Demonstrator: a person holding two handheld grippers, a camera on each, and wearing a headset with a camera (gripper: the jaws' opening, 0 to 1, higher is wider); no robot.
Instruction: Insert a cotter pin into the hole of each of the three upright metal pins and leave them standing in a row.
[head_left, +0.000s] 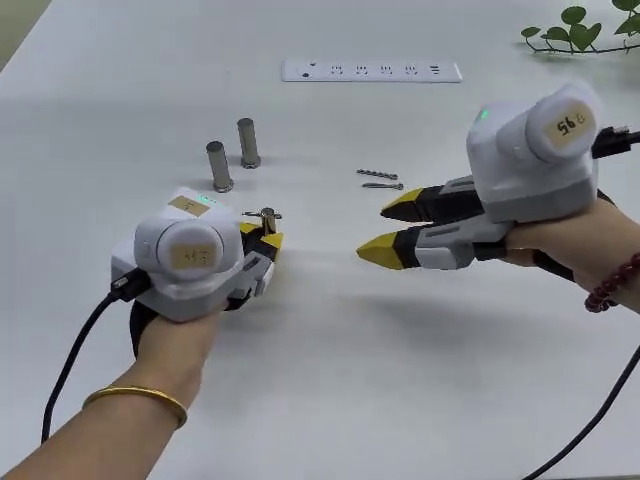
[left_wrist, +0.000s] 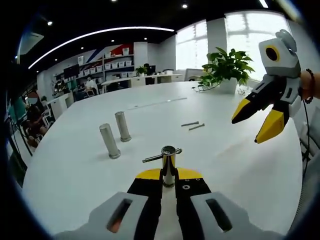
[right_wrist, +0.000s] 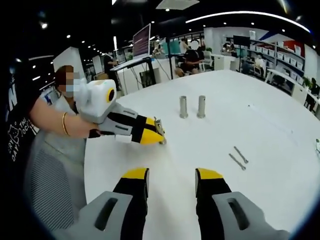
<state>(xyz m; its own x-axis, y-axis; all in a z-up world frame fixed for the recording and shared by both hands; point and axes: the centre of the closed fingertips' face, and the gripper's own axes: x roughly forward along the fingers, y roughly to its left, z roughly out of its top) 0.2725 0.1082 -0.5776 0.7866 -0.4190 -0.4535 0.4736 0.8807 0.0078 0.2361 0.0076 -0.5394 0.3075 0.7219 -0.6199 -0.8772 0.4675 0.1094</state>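
Observation:
My left gripper (head_left: 262, 238) (left_wrist: 169, 176) is shut on an upright metal pin (left_wrist: 168, 163) (head_left: 267, 221) standing on the white table; a cotter pin (left_wrist: 159, 157) sticks through its top hole. Two other metal pins (head_left: 219, 166) (head_left: 248, 143) stand upright behind it, also seen as pins (left_wrist: 109, 141) (left_wrist: 122, 126) (right_wrist: 183, 106) (right_wrist: 201, 106). Two loose cotter pins (head_left: 380, 179) (left_wrist: 193, 125) (right_wrist: 238, 157) lie flat on the table. My right gripper (head_left: 392, 228) (right_wrist: 171, 179) is open, hovering right of the held pin with nothing between its fingers.
A white power strip (head_left: 371, 71) lies at the far side of the table. A green plant (head_left: 583, 30) (left_wrist: 227, 65) sits at the far right corner. People sit at desks in the background.

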